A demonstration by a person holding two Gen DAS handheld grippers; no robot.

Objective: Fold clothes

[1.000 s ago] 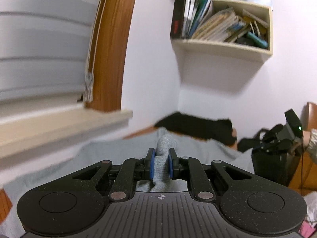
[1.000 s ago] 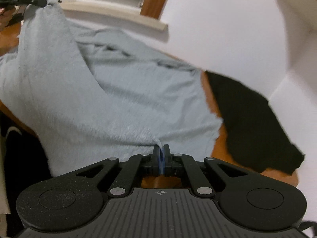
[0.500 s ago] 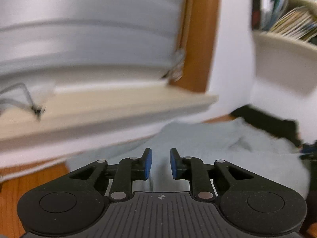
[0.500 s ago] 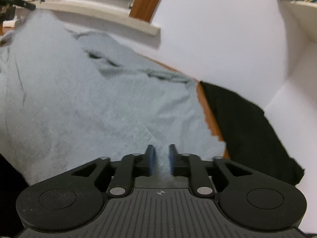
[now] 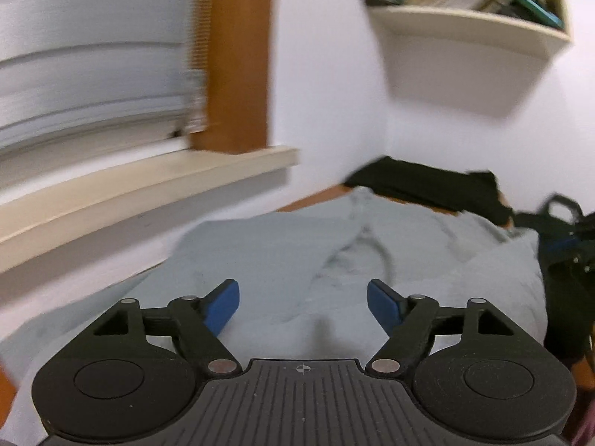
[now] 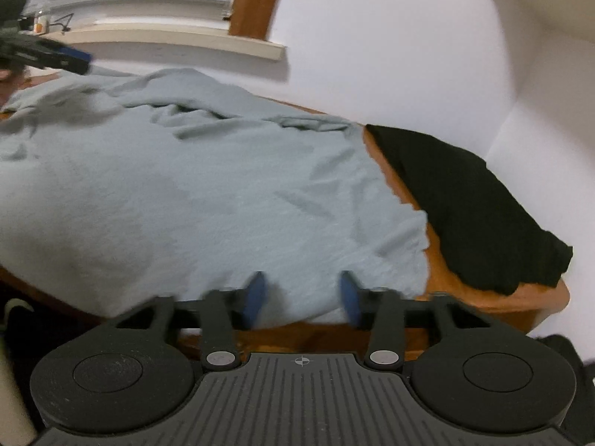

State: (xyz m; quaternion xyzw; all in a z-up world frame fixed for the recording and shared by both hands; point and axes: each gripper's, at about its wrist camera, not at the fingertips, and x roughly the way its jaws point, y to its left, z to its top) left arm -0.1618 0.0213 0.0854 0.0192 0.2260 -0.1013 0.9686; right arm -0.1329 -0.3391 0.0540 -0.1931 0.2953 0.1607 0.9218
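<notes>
A light grey garment (image 5: 297,245) lies spread and wrinkled over the wooden table (image 6: 483,297). In the left wrist view my left gripper (image 5: 301,290) hovers just above the cloth, its jaws opening wide and gripping nothing. In the right wrist view my right gripper (image 6: 302,282) stands open at the near hem of the grey garment (image 6: 186,193). Its jaws are closing slightly, the pads apart from the cloth that lies between them. The left gripper (image 6: 48,54) also shows at the far left, above the cloth.
A folded black garment (image 6: 465,193) lies on the table's right end beside the grey one. A window sill (image 5: 148,186) and a white wall run behind the table. A shelf of books (image 5: 465,22) hangs high on the wall.
Both grippers let go of the grey garment and opened. The raised cloth dropped flat onto the table. Both hands sank toward it.
</notes>
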